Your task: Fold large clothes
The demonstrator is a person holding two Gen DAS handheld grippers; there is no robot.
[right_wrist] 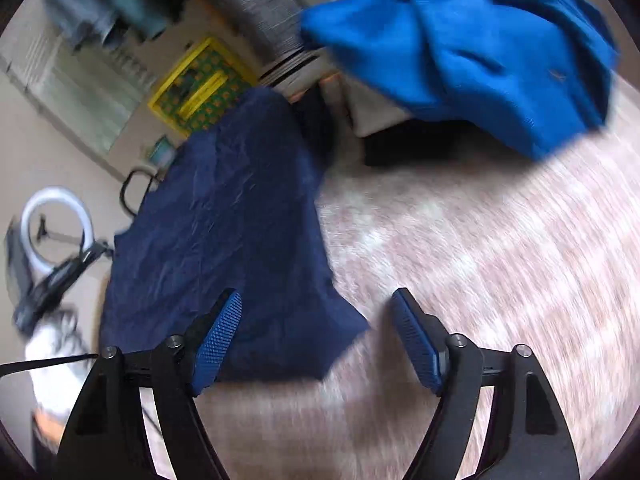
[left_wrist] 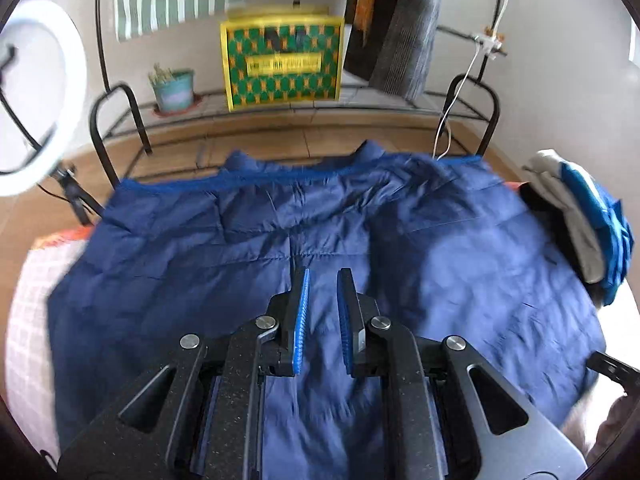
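A navy quilted jacket (left_wrist: 360,240) lies spread across the bed, its collar at the far side. My left gripper (left_wrist: 322,272) is over the jacket's near middle. Its blue pads (left_wrist: 301,320) stand a narrow gap apart, and that gap is filled with navy cloth, so it looks shut on a fold. In the right wrist view the jacket (right_wrist: 224,220) stretches away to the left. My right gripper (right_wrist: 318,296) stands open over the jacket's near corner. Its left pad (right_wrist: 218,344) is above the cloth and its right pad (right_wrist: 418,340) above the checked bedcover (right_wrist: 480,260). Nothing is pinched.
A pile of clothes with a bright blue garment (right_wrist: 460,48) on top sits on the bed, at its right edge (left_wrist: 592,224). A ring light (left_wrist: 36,104) stands at the left. Past the black bed rail (left_wrist: 116,136) are a yellow-green box (left_wrist: 282,64) and a potted plant (left_wrist: 174,88).
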